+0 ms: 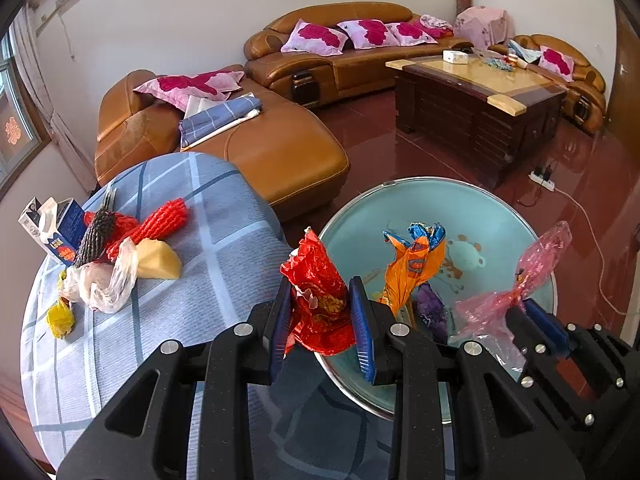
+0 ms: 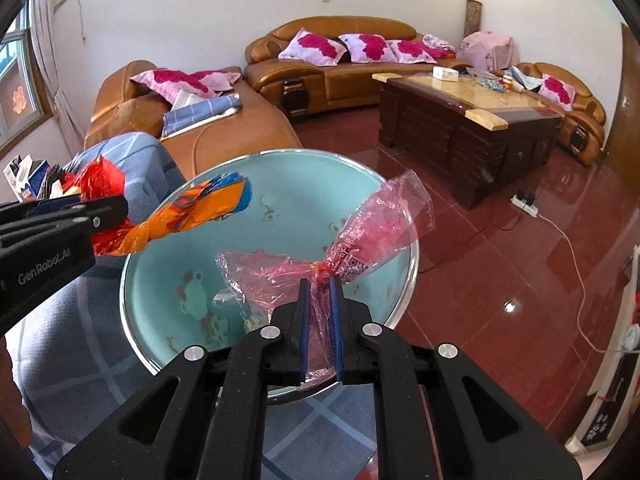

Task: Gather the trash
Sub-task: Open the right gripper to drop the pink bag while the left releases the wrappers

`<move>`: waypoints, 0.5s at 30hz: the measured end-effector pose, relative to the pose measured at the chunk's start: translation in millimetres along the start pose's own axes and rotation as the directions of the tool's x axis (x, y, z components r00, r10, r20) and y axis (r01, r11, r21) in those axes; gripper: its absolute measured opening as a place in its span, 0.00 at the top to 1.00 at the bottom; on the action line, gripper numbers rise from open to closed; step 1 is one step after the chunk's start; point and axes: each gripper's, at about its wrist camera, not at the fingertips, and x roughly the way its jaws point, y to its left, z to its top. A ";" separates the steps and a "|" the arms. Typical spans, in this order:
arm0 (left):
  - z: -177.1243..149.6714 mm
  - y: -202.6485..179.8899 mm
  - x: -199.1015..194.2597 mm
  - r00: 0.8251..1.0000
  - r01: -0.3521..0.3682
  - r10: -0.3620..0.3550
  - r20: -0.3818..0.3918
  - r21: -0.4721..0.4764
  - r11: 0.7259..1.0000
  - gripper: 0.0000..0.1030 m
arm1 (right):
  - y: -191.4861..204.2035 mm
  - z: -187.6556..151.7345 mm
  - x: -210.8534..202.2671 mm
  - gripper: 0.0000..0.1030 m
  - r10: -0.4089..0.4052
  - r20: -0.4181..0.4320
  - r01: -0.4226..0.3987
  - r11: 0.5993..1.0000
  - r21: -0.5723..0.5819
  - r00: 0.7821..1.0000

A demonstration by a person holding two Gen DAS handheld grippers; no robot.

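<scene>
Left gripper (image 1: 322, 312) fingers clamp red wrapper (image 1: 320, 300), upright at teal basin (image 1: 500, 216) rim; right gripper (image 2: 320, 320) pinches pink bag (image 2: 360, 232), slanting up-right over basin.

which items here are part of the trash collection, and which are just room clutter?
Job:
- red wrapper, clamped in left gripper
- pink plastic bag, clamped in right gripper
- orange wrapper, in basin
- teal basin
- trash pile on checked cloth

Lying about:
- sofa
- pillows
- coffee table
- power strip
</scene>
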 end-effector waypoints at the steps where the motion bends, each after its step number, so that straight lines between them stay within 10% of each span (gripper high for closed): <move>1: 0.3 -0.3 1.6 1.000 -0.001 0.001 -0.003 -0.001 1.000 0.71 | 0.0 -0.4 -0.2 0.88 0.003 -0.001 -0.003 1.000 0.003 1.000; 15: 1.3 -5.9 5.1 1.000 0.005 -0.005 -0.020 0.001 1.000 0.66 | -19.5 6.5 -16.9 0.72 -0.053 0.061 0.047 0.993 0.105 0.997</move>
